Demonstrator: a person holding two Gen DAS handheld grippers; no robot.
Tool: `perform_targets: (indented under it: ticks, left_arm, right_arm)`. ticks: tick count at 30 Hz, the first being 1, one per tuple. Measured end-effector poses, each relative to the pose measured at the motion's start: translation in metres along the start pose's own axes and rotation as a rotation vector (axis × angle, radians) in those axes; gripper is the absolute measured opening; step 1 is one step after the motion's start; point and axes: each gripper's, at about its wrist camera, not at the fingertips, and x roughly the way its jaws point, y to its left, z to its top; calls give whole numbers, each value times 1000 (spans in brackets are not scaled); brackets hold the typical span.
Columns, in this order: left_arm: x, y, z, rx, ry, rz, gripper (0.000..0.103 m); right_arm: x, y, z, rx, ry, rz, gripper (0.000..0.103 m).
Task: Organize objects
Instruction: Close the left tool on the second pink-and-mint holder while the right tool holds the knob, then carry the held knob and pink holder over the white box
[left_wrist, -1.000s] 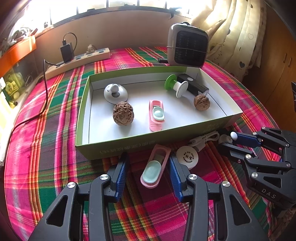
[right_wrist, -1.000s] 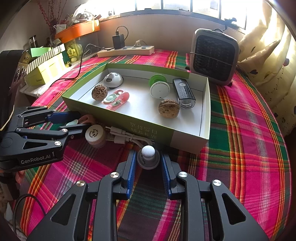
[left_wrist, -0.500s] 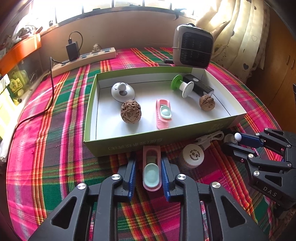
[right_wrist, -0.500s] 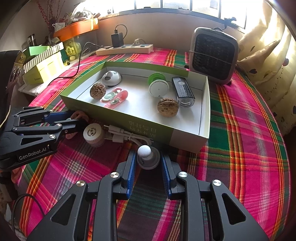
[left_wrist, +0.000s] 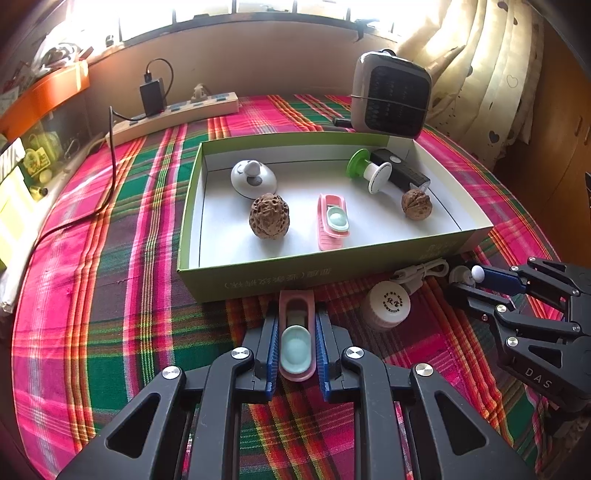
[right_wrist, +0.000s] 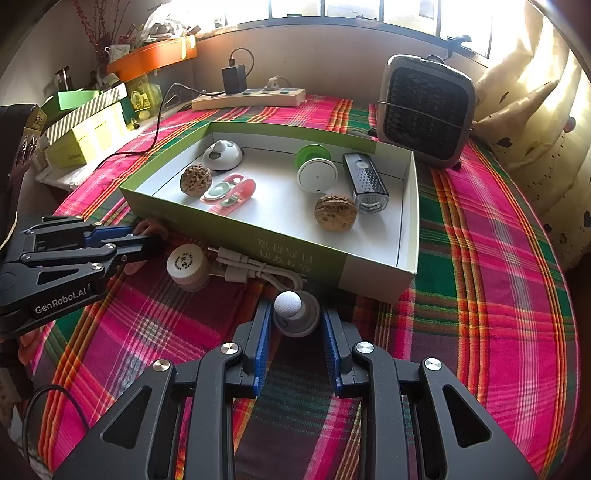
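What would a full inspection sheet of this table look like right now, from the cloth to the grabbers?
Surface: plaid cloth covers the table.
Job's things: green box holds two walnuts, a pink clip, a white knob, a green spool and a black grater.
Clutter: white cap lies before the box.
Grippers: left gripper shut on a second pink clip; right gripper shut on a second white knob.
Cables: white cable beside the cap; power strip with black lead at the back.
Surroundings: heater, curtain, window.
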Motion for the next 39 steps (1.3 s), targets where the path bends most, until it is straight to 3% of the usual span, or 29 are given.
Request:
perform_targets:
  ticks: [39]
  left_arm:
    - [-31, 0, 9, -14, -68, -12, 16]
  right_arm:
    - [-24, -1, 10, 3, -72, 37, 27]
